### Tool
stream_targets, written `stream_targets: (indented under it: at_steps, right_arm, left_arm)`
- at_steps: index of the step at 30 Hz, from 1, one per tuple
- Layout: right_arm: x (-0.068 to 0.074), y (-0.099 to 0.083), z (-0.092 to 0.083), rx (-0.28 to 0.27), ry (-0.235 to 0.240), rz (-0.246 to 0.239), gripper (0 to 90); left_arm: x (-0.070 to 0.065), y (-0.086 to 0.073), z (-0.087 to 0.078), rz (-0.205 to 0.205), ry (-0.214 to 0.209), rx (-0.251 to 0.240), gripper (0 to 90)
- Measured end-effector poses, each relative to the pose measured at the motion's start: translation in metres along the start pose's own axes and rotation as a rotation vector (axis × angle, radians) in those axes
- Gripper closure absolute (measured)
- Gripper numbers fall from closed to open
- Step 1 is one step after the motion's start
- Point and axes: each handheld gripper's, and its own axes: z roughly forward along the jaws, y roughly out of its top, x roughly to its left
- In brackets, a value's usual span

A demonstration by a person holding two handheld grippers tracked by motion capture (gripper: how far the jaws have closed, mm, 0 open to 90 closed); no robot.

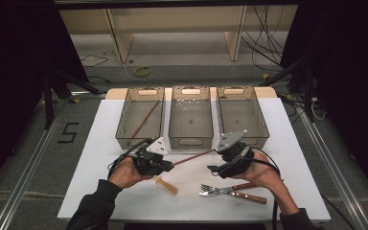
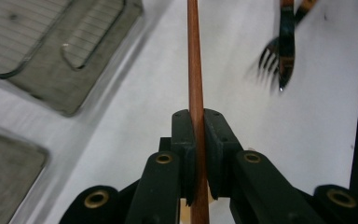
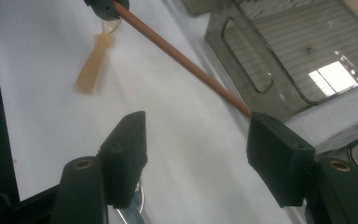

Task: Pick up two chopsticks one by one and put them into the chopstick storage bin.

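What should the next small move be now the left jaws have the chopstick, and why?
Probably draw the right gripper clear: its jaws stand open, while the left gripper clamps the chopstick. Then carry it to the left bin, where a matching stick already lies.

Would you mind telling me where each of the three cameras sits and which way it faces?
High view: above the person's side, looking forward and down on the white table and three bins; both forearms and grippers show.
Left gripper view: on the left gripper, looking along jaws clamped on the brown chopstick.
Right gripper view: on the right gripper, jaws apart, facing the left gripper.
All three views share the chopstick.
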Motion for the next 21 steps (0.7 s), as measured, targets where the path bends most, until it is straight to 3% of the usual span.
stream_targets:
  at_steps: [2,3,5,6,10,15,16,21]
  right_arm:
    - [-0.001,-0.002,-0.001,-0.015,-0.005,0.021,38.1]
    - [-0.003,-0.006,-0.003,-0.045,-0.009,0.066,37.2]
    - [-0.004,-0.009,-0.004,-0.067,-0.017,0.095,36.1]
    - [-0.004,-0.01,-0.004,-0.073,-0.019,0.11,34.9]
    - [-0.003,-0.015,-0.003,-0.084,-0.035,0.137,31.8]
    - [-0.002,-0.018,0.001,-0.085,-0.022,0.162,30.5]
    - [-0.001,-0.019,0.002,-0.085,-0.023,0.166,30.1]
    - [0.0,-0.024,0.006,-0.086,-0.033,0.203,29.1]
  left_arm:
    - [0.002,-0.001,-0.002,-0.015,0.008,-0.01,83.2]
    - [0.004,-0.001,-0.004,-0.026,0.014,-0.016,83.2]
    - [0.007,-0.002,-0.006,-0.039,0.023,-0.022,83.2]
    - [0.01,-0.004,-0.009,-0.069,0.034,-0.05,83.2]
    - [0.015,-0.006,-0.013,-0.097,0.061,-0.069,83.2]
    - [0.022,-0.009,-0.022,-0.148,0.108,-0.114,83.2]
    - [0.025,-0.011,-0.026,-0.178,0.13,-0.133,83.2]
    - [0.036,-0.018,-0.035,-0.242,0.184,-0.172,83.2]
